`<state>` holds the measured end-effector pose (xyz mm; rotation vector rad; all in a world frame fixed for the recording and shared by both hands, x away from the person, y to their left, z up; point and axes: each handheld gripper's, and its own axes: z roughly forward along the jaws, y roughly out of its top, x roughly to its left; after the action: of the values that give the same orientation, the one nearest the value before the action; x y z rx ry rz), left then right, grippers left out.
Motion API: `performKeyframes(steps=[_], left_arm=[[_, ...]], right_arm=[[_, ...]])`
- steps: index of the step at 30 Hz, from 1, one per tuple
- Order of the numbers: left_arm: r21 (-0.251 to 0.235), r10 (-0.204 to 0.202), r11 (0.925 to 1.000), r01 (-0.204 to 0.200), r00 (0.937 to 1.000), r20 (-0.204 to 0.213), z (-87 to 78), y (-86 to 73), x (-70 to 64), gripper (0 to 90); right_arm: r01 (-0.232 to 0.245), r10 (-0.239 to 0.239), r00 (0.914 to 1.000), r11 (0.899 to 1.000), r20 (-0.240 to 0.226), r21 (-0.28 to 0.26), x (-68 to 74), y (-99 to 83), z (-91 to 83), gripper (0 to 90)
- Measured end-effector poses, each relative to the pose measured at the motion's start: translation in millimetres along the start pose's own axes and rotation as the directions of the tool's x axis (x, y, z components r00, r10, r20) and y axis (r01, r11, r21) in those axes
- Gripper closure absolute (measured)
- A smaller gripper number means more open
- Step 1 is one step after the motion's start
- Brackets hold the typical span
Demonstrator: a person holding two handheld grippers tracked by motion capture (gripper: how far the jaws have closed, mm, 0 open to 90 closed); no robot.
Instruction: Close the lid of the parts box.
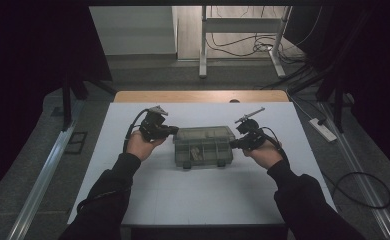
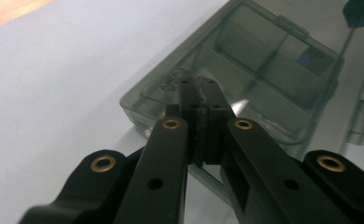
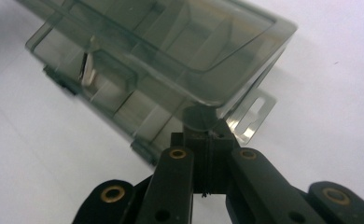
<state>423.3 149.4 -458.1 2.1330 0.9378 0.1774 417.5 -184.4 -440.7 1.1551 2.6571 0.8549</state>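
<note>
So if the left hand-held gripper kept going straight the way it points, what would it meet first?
The clear compartment box: the shut left hand-held gripper already points at its near end, probably touching it.

White table [image 1: 203, 195] (dim room), grey floor [image 1: 28, 165]

I am wearing long black sleeves on both arms. My left gripper [image 1: 172, 130] and right gripper [image 1: 233, 144] are showing matte black jaws with brass-ringed screw holes, black cables trailing, grey three-cornered plates riding on top.
</note>
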Motion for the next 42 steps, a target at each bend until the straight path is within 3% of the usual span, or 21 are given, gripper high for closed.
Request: performKeyframes(steps=[11,20,24,28,34,42], left_arm=[[0.012,-0.014,0.9998,0.014,0.9998,0.011,-12.1,-18.2,-18.2,89.3],[0.040,-0.010,0.9992,0.009,0.9995,0.030,-5.4,-25.8,-35.1,89.2],[0.057,-0.012,0.9983,0.010,0.9994,0.031,-1.7,-29.7,-39.9,89.2],[0.074,-0.016,0.9972,0.014,0.9994,0.030,0.7,-34.3,-45.0,89.3],[0.098,-0.018,0.9951,0.017,0.9997,0.015,5.6,-40.6,-50.8,89.2],[0.066,-0.045,0.9969,0.044,0.9988,0.018,7.6,-44.6,-54.1,89.4]], right_arm=[[0.060,-0.060,0.9978,0.998,-0.029,0.009,13.3,-18.0,-0.5,89.5],[0.075,-0.074,0.9955,0.997,-0.060,0.020,20.4,-27.5,-1.9,89.5],[0.113,-0.114,0.9906,0.993,-0.076,-0.015,26.9,-27.3,-7.2,89.5],[0.121,-0.123,0.9915,0.992,-0.043,-0.044,24.4,-22.5,-7.3,89.5],[0.101,-0.101,0.9949,0.994,-0.008,-0.038,11.9,-20.8,5.5,89.5],[0.096,-0.096,0.9954,0.994,0.003,-0.046,8.5,-21.8,11.9,89.7]])
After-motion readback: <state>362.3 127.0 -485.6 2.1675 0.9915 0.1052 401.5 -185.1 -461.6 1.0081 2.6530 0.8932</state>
